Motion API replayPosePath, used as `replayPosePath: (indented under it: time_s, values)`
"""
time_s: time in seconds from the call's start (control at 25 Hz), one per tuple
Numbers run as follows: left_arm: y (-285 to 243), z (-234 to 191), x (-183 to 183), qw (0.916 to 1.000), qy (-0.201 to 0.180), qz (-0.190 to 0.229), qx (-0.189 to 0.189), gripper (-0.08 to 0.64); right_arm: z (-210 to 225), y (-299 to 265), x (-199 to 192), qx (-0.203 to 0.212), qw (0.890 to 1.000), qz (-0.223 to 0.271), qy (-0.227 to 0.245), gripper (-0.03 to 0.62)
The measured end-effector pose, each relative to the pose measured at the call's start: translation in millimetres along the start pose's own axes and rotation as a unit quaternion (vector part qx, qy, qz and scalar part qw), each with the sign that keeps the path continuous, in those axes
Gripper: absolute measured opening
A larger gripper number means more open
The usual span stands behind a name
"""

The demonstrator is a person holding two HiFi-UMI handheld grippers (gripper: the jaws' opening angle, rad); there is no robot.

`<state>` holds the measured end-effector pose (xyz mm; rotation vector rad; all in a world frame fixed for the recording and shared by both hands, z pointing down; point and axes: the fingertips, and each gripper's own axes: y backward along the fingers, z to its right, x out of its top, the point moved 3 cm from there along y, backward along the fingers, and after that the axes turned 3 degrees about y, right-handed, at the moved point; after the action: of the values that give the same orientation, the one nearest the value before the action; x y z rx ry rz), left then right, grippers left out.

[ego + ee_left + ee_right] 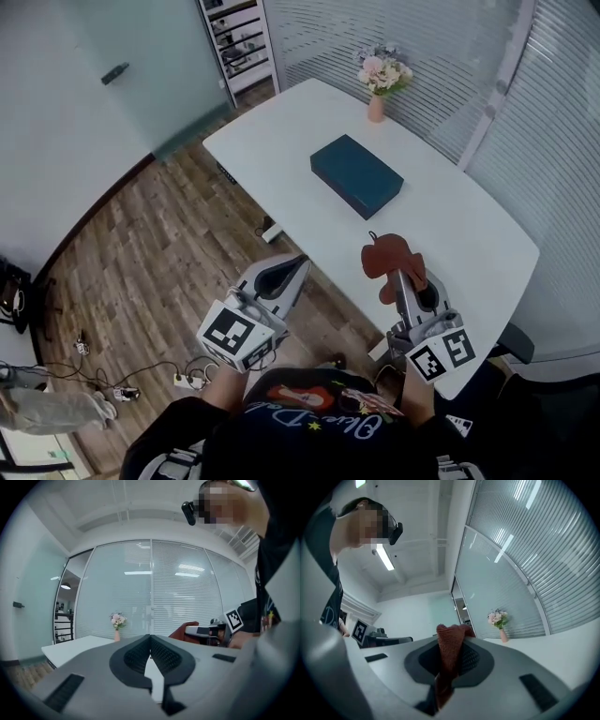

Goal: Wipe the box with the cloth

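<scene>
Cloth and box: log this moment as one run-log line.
right gripper: shut on cloth | left gripper: shut, empty | box: on table, untouched | status: cloth held short of box

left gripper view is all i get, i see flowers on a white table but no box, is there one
Observer: Yes. The head view shows a dark teal box lying flat on the table, nearer the person than the flower vase.
Operator: is the cloth on it
Observer: No. The reddish-brown cloth is pinched in the right tongs, over the near part of the table and clearly apart from the box.
Operator: where are my left tongs then
Observer: The left tongs are off the table's near edge, above the wood floor, not over the tabletop.
</scene>
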<state>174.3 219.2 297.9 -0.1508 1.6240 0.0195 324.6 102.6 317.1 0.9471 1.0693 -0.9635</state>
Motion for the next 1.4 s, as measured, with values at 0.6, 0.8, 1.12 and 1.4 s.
replayPosePath:
  time_s: [0.6, 0.8, 1.12, 1.4]
  values:
    - [-35, -44, -14, 0.9998, 0.014, -0.009, 0.011, 0.003, 25, -37, -16, 0.007, 1.0, -0.016, -0.008, 0.025]
    - [-71, -79, -8, 0.9996, 0.011, 0.0, -0.027, 0.003, 39, -67, -11, -0.022, 1.0, -0.012, 0.011, 0.025]
    - [-167, -137, 5, 0.9942, 0.015, 0.007, -0.106, 0.003, 90, -123, -2, -0.088, 0.996, -0.016, 0.031, 0.025]
    - [-223, -191, 8, 0.9896, 0.011, -0.003, -0.144, 0.003, 122, -183, -1, -0.119, 0.991, -0.028, 0.055, 0.025]
